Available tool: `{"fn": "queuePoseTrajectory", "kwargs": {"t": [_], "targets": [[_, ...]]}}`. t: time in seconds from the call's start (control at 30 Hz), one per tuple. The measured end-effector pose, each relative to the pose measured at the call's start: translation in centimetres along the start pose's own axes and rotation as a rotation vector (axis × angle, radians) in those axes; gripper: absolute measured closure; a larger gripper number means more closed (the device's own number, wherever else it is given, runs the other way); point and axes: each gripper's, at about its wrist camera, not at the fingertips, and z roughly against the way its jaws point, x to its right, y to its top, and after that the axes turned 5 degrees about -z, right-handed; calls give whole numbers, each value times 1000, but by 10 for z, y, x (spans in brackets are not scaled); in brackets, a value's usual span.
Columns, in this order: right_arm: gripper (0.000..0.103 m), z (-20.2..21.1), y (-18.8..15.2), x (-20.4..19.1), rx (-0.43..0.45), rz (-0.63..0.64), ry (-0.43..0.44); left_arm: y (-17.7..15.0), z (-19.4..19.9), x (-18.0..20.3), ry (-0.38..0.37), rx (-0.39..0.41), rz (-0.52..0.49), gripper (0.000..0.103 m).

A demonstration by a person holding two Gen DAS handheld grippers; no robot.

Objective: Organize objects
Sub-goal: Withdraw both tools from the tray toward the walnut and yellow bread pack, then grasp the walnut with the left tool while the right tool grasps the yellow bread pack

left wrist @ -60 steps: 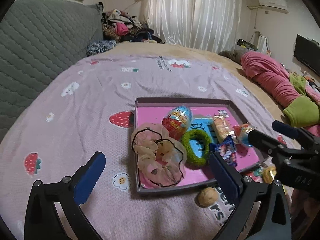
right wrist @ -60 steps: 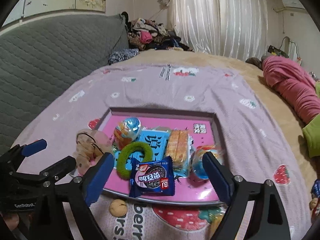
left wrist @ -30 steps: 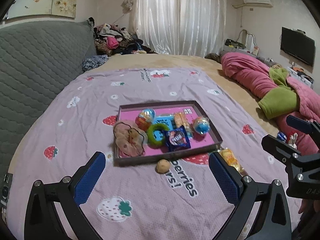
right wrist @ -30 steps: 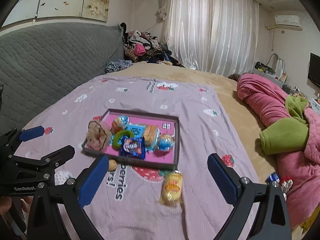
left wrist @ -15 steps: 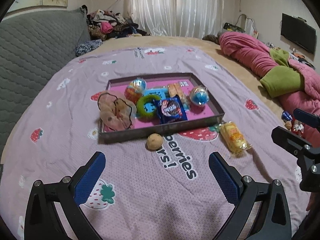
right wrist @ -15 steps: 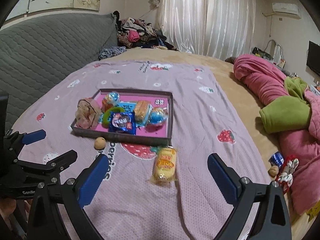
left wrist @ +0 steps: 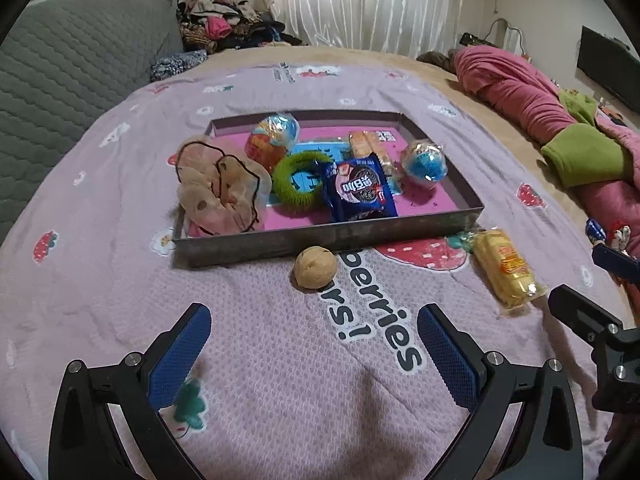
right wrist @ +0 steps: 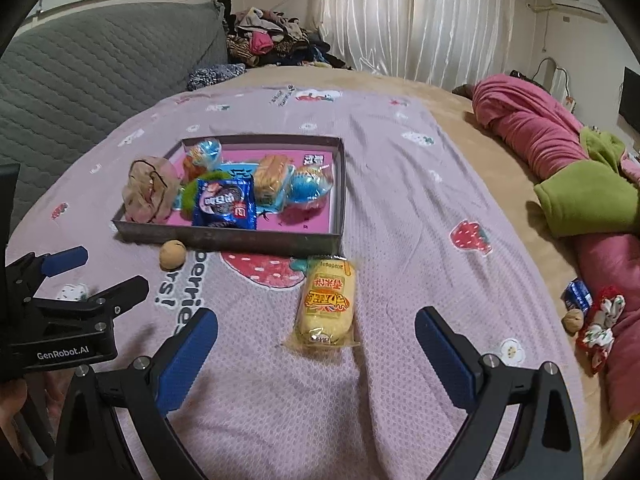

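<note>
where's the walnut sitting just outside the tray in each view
Left wrist: the walnut lies centre frame, just in front of the tray's near wall, ahead of the open left gripper.
Right wrist: the walnut lies left of centre, below the tray's near-left part.
Shared landmark: the blue cookie packet in the tray.

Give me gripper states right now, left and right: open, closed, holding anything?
Left gripper: open, holding nothing, above the blanket short of the walnut.
Right gripper: open, holding nothing, the yellow snack pack lies ahead between its fingers.

Yellow snack pack (right wrist: 326, 304) before open tongs (right wrist: 316, 344)
</note>
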Motion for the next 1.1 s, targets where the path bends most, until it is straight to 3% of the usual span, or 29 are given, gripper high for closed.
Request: {"fn": "queuePoseTrajectory", "kwargs": {"t": [0.7, 0.87, 0.93, 1.1], "targets": [[3, -68, 7, 10, -75, -26, -6, 15, -67, -2, -24, -58, 22, 1], [6, -76, 10, 8, -79, -18, -7, 16, -73, -6, -40, -66, 40, 12], [10, -78, 10, 7, -78, -18, -6, 16, -75, -6, -45, -66, 41, 21], [11, -87, 11, 5, -98, -19, -8, 17, -81, -3, -61, -71, 35, 24]]}}
